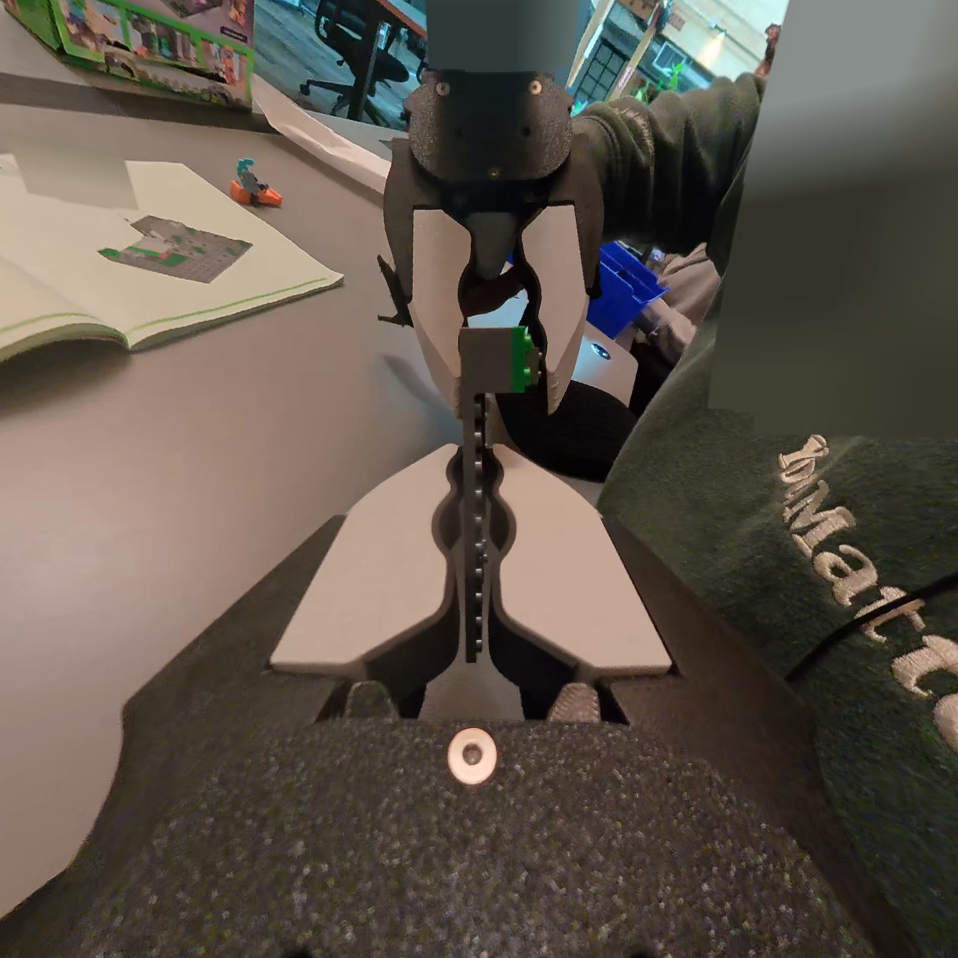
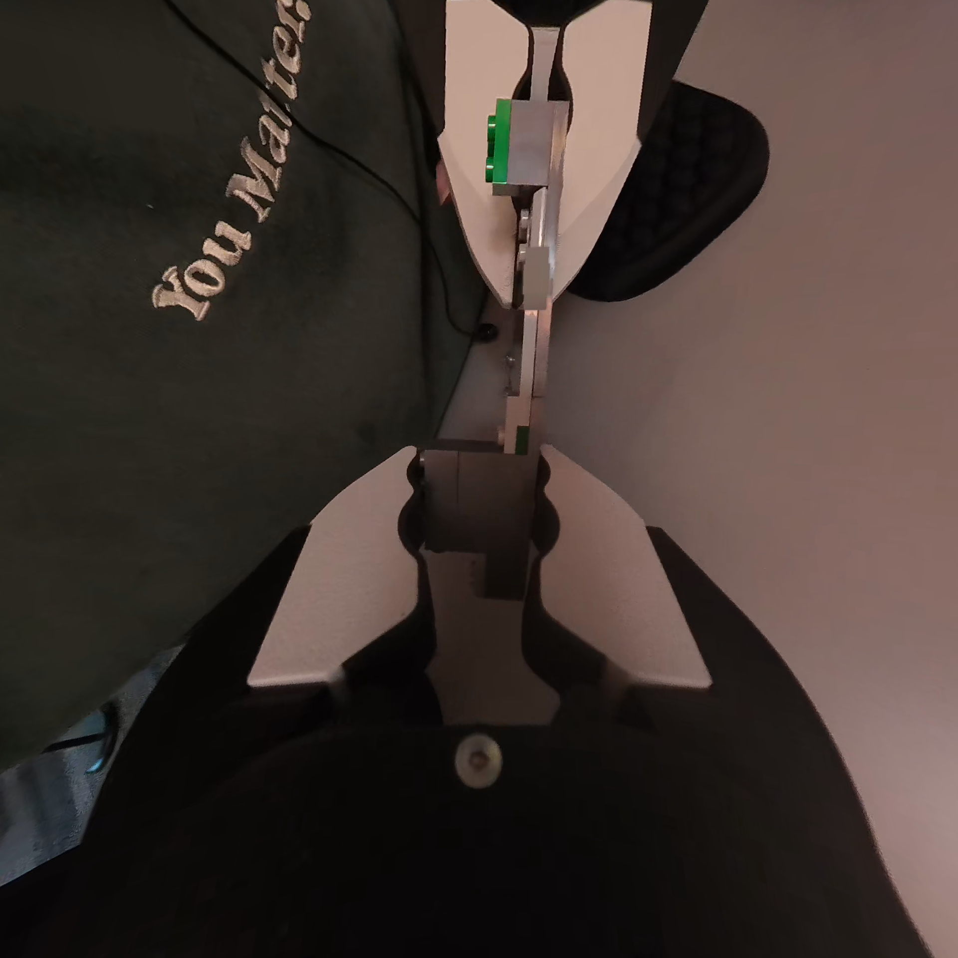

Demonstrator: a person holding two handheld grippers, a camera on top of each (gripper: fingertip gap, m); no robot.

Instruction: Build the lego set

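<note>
A grey Lego assembly, a long studded plate [image 1: 477, 518] seen edge-on, is held in the air between both grippers. My left gripper [image 1: 477, 452] is shut on the plate's near end. My right gripper [image 1: 504, 407] faces it from the far side, shut on a grey block [image 1: 484, 363] with a green plate [image 1: 520, 357] on its side. In the right wrist view my right gripper [image 2: 479, 456] is shut on a grey block [image 2: 477, 503]. The plate [image 2: 534, 357] runs up to the left gripper [image 2: 531, 300], where a grey and green piece [image 2: 500, 140] sits between its fingers.
An open instruction booklet [image 1: 155, 269], a small orange and teal Lego build [image 1: 256, 189] and the set's box [image 1: 155, 46] lie on the grey table [image 1: 207, 466] at left. A blue bin [image 1: 627, 290] and a black rounded object [image 2: 674, 202] are behind. A person's dark sweatshirt [image 1: 777, 518] is close at right.
</note>
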